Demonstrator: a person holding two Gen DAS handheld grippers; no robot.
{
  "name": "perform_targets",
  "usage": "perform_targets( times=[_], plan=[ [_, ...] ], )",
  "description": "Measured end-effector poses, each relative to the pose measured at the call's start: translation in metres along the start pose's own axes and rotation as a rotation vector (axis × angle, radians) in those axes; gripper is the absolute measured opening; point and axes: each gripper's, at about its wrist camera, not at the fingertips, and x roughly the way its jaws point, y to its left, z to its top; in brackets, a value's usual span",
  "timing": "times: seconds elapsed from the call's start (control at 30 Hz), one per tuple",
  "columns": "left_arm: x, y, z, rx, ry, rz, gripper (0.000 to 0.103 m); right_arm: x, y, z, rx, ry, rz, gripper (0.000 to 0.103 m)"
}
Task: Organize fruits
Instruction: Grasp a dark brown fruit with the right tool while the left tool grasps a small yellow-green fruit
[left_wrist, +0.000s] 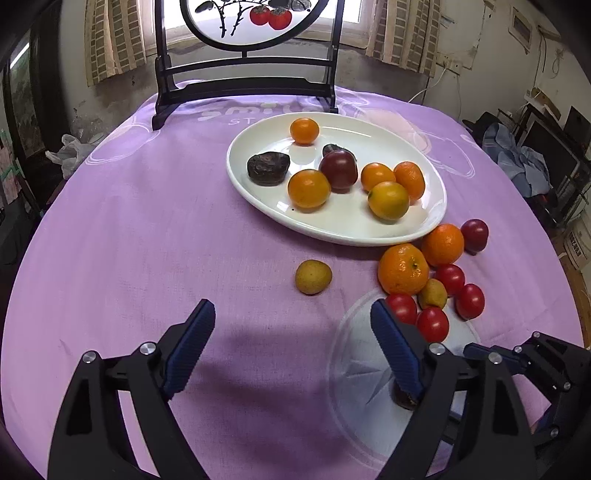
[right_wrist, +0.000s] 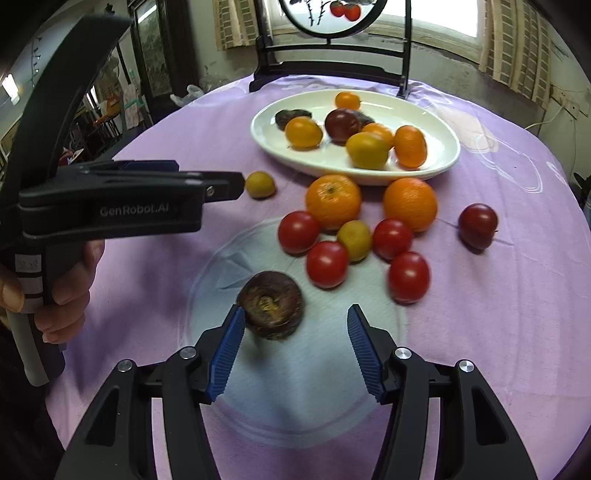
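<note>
A white oval plate (left_wrist: 343, 225) (right_wrist: 439, 162) holds several small orange fruits, a dark red fruit (left_wrist: 338, 168) and a dark brown one (left_wrist: 267, 168). Loose on the purple cloth lie two oranges (left_wrist: 402, 268) (right_wrist: 333, 201), several red tomatoes (left_wrist: 432, 324) (right_wrist: 327, 264), a yellow-green fruit (left_wrist: 313, 277) (right_wrist: 260, 184) and a dark red fruit (right_wrist: 477, 224). My left gripper (left_wrist: 293, 317) is open and empty, short of the yellow-green fruit. My right gripper (right_wrist: 295, 321) is open; a dark brown fruit (right_wrist: 270, 304) lies on the cloth by its left fingertip.
A black wooden stand (left_wrist: 243, 79) with a round painted panel stands at the table's far edge, behind the plate. The left gripper's body (right_wrist: 110, 199) crosses the left side of the right wrist view. Room clutter surrounds the table.
</note>
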Motion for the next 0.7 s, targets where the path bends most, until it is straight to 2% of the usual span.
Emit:
perform_targets(
  times=[0.27, 0.3, 0.37, 0.4, 0.63, 0.7],
  plan=[
    [0.005, 0.011, -0.003, -0.028, 0.014, 0.002, 0.084, 0.02, 0.021, 0.004, -0.037, 0.018, -0.045, 0.058],
    [0.006, 0.012, -0.002, -0.033, 0.017, 0.002, 0.084, 0.021, 0.022, 0.004, -0.045, 0.017, -0.054, 0.057],
    [0.007, 0.012, -0.002, -0.033, 0.018, 0.007, 0.084, 0.021, 0.022, 0.005, -0.043, 0.008, -0.061, 0.045],
    [0.008, 0.012, -0.002, -0.03, 0.019, 0.01, 0.084, 0.02, 0.021, 0.005, -0.037, 0.008, -0.052, 0.042],
    [0.024, 0.001, 0.002, 0.01, 0.05, 0.045, 0.084, 0.008, -0.002, 0.002, 0.012, 0.0, -0.022, 0.042],
    [0.031, -0.003, 0.006, 0.023, 0.06, 0.052, 0.077, 0.003, -0.009, -0.002, 0.022, -0.006, -0.02, 0.042]
  ],
)
